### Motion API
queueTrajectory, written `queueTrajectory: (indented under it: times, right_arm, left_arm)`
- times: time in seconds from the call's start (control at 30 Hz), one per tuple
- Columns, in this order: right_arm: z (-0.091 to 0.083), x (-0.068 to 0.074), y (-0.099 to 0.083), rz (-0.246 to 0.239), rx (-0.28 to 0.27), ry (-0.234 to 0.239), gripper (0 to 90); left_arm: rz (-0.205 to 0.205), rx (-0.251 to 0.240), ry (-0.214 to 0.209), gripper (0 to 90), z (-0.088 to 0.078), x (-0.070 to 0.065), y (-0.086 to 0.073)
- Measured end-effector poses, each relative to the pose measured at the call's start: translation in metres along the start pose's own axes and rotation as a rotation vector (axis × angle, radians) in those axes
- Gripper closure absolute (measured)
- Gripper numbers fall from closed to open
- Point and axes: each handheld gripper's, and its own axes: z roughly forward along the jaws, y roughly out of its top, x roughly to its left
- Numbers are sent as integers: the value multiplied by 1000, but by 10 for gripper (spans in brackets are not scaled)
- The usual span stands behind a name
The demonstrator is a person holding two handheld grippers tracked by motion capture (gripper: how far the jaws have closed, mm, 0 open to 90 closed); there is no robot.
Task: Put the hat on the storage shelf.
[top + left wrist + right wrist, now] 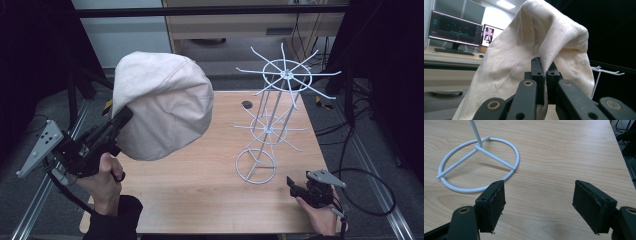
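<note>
The left gripper [112, 131], jaws clamped on the edge, holds a cream woven-cotton hat [161, 104] raised above the wooden table's [200, 195] left side, its domed crown bulging up and to the right. The right gripper [300, 187], jaws apart, rests near the ring base of a white wire rack [272, 120].

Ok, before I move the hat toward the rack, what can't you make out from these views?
- High view: table beneath the hat, hidden by the cloth.
- High view: left tool tips, buried in the hat.
- Left gripper view: hat's brim and opening, cut off at the bottom edge; the rack shows one hook past the cloth.
- Right gripper view: rack's pole above the base ring, cut off at top; right tool open.
</note>
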Motion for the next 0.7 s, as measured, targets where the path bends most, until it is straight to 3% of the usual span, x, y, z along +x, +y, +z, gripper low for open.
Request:
queueTrajectory:
  times: [0.7]
  right_arm:
    - [0, 0, 0, 3, -2, 3, 261]
  left_arm:
    - [-50, -50, -93, 884, 21, -24, 10]
